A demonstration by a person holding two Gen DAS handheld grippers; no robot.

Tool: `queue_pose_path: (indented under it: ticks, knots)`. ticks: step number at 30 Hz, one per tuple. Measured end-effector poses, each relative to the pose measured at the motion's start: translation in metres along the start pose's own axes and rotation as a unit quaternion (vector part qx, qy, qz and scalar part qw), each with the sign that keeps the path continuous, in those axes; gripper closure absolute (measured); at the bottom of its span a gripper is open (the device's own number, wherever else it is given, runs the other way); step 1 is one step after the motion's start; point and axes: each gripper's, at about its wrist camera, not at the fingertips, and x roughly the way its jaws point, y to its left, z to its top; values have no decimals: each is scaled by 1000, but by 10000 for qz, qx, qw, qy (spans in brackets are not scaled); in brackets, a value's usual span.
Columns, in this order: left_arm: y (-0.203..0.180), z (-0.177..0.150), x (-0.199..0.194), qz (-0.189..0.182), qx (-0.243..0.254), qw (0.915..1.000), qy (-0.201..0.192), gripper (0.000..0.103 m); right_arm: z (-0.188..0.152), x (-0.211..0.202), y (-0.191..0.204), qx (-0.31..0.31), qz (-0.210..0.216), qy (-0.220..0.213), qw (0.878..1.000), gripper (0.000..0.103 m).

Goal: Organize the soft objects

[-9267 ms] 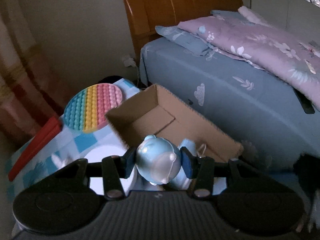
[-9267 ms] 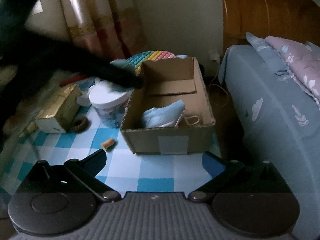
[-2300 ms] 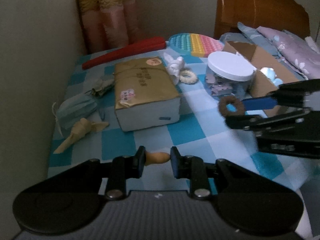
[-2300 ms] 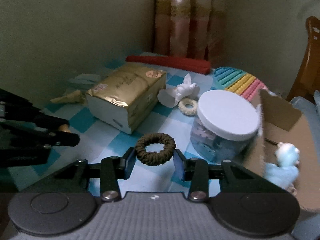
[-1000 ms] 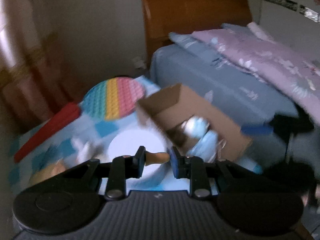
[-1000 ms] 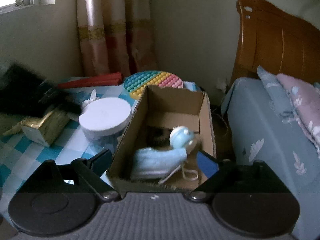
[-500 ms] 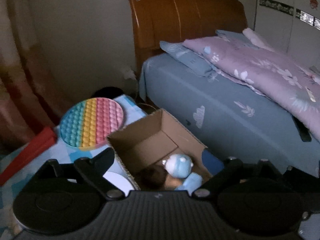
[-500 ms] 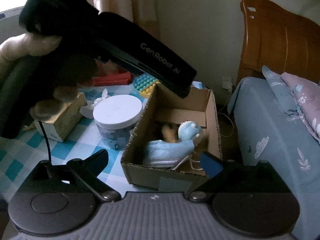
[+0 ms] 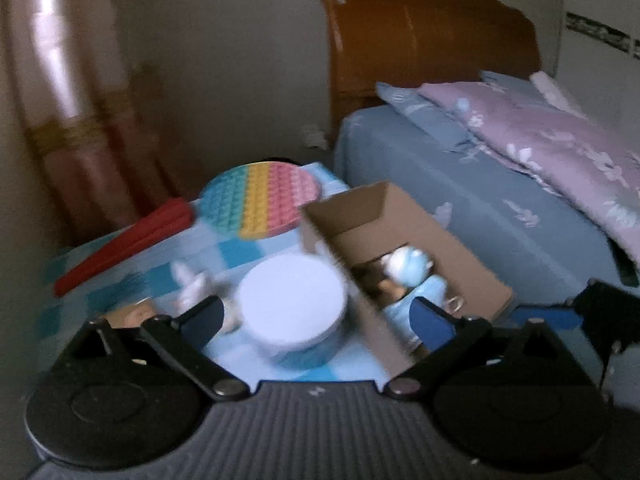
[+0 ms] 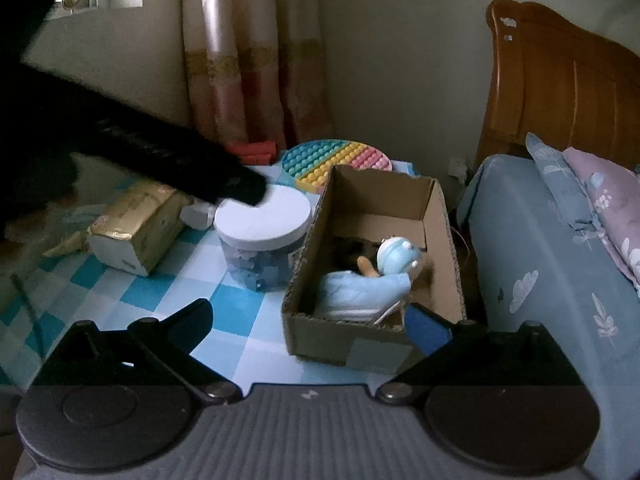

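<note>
A cardboard box point(image 10: 442, 236) point(image 9: 460, 248) stands on the checked table by the bed. In it lie a pale blue face mask point(image 10: 360, 290), a round blue toy point(image 10: 398, 258) point(image 9: 408, 266), a small orange piece point(image 10: 366, 266) and something dark behind them. My left gripper point(image 9: 316, 318) is open and empty above the white-lidded jar point(image 9: 292, 310), left of the box. My right gripper point(image 10: 308, 320) is open and empty, in front of the box's near wall. The left gripper shows as a dark blurred shape point(image 10: 240, 188) over the jar point(image 10: 262, 216).
A gold tissue pack point(image 10: 136, 220) lies left of the jar. A rainbow pop pad point(image 10: 336, 162) point(image 9: 260, 202) and a red bar point(image 9: 124, 240) lie at the table's back. The blue bed point(image 10: 560, 280) and wooden headboard point(image 10: 560, 92) are close on the right. A curtain hangs behind.
The left gripper has swung left from over the box to over the jar, with motion blur. The right gripper stays open and has drawn slightly closer to the box.
</note>
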Motion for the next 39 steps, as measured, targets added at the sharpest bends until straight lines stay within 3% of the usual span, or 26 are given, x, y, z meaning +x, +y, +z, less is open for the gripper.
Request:
queue_pose_path:
  ticks: [6,17,24,34,39]
  knots:
    - [29,-49,-37,843,-414,9955,-91,1,-5,-8,16,95,117,63,9999,0]
    - [80,-141,-65,1689,-978,9807,124,1,-9,-9,60,-136,506,82,9986,0]
    - [109,-164,-48,1965,-1386,9703,258,1,-6,0,87,-332,728,156,9967,0]
    - [137,-172,-19,2073,-1517,9658,340,1,-7,33,116,-796,1031,563,9899,0]
    - [150,-168,-7,2302,-1467,9613,369,5,-4,49,121,-832,1148,721,9873,0]
